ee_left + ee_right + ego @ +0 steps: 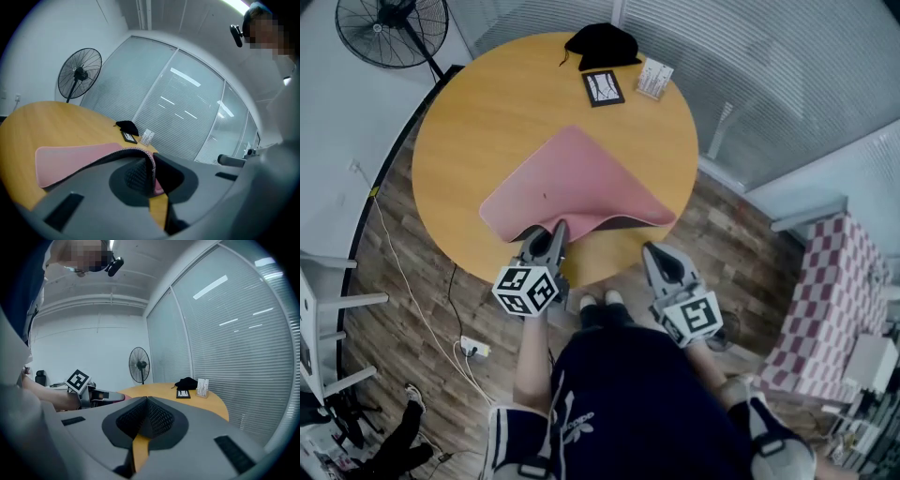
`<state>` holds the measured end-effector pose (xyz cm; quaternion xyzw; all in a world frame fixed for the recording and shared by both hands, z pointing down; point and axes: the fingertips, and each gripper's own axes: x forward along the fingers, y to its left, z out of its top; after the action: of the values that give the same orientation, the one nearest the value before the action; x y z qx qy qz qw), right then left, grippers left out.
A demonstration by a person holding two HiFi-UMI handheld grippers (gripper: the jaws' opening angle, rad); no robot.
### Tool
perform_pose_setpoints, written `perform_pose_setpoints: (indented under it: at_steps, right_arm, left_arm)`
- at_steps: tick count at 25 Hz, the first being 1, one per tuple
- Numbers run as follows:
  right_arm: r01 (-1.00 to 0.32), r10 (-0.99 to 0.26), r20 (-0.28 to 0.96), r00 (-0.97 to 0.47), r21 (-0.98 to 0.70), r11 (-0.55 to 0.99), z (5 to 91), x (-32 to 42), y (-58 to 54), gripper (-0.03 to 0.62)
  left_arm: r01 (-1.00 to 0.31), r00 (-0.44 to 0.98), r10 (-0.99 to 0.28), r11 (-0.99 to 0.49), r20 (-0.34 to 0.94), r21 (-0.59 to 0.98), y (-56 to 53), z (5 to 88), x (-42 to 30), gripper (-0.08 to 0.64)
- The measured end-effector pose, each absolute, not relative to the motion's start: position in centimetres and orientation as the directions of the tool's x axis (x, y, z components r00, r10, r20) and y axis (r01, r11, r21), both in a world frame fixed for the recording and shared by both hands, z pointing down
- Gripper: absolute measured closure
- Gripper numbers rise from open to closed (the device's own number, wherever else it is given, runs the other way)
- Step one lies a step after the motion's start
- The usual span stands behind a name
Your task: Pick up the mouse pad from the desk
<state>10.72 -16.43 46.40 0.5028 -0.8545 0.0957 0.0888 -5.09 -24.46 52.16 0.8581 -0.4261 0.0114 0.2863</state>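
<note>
A pink mouse pad (577, 183) lies on the round wooden table (478, 103); its near edge is lifted and curls over, showing a dark underside. My left gripper (555, 230) is shut on that near edge at the table's front rim. In the left gripper view the mouse pad (70, 159) bends up from the tabletop into the left gripper (150, 176), pinched between the pads. My right gripper (654, 251) hovers just off the table's front edge, to the right of the pad and apart from it. In its own view the right gripper (146, 420) is shut with nothing in it.
At the table's far side sit a black pouch (602, 45), a small black-framed card (603, 88) and a white card holder (654, 78). A standing fan (392, 30) is beyond the table on the left. A power strip (473, 349) and cable lie on the floor.
</note>
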Motion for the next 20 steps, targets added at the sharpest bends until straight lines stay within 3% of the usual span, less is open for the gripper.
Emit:
perform_pose_setpoints:
  at_steps: [20]
  right_arm:
    - [-0.899,-0.896,0.073,-0.438,-0.049,0.435,40.6,11.8,-19.2,0.589]
  left_arm:
    - [-0.786,0.601,-0.788,-0.553,0.133,0.278,-35.1,41.1,-6.4,0.536]
